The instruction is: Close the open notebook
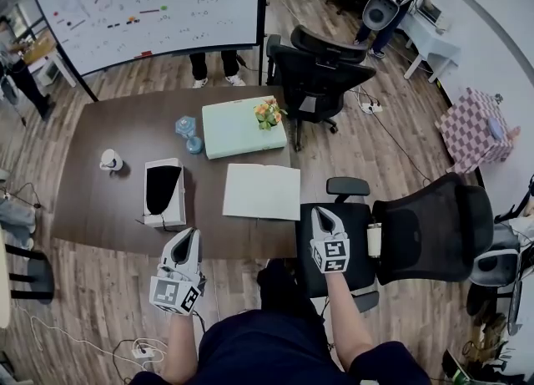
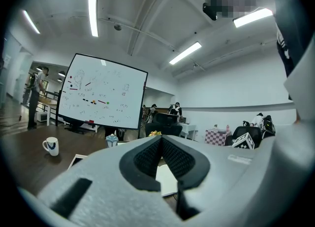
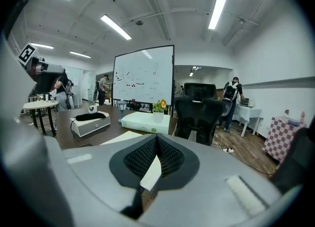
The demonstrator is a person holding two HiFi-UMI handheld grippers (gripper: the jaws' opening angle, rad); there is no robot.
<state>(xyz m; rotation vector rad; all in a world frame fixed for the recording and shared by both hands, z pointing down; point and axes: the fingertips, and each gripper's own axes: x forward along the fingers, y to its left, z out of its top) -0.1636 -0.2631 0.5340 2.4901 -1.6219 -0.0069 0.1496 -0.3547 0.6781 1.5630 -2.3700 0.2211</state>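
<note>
The open notebook (image 1: 261,191) lies flat with its white pages up near the front edge of the dark wooden table (image 1: 108,208). My left gripper (image 1: 191,238) hovers just over that front edge, left of the notebook, shut and holding nothing. My right gripper (image 1: 321,215) hangs off the table's front right corner, above a chair seat, also shut and holding nothing. In the left gripper view the notebook (image 2: 167,179) shows below the left gripper (image 2: 160,140). In the right gripper view the notebook's page (image 3: 120,139) lies ahead to the left of the right gripper (image 3: 156,138).
A white case with a black inset (image 1: 163,191) stands left of the notebook. Behind it lie a pale green box (image 1: 238,129) with flowers (image 1: 267,113), a blue glass piece (image 1: 188,131) and a mug (image 1: 110,160). Black office chairs (image 1: 317,74) (image 1: 425,233) stand behind and right.
</note>
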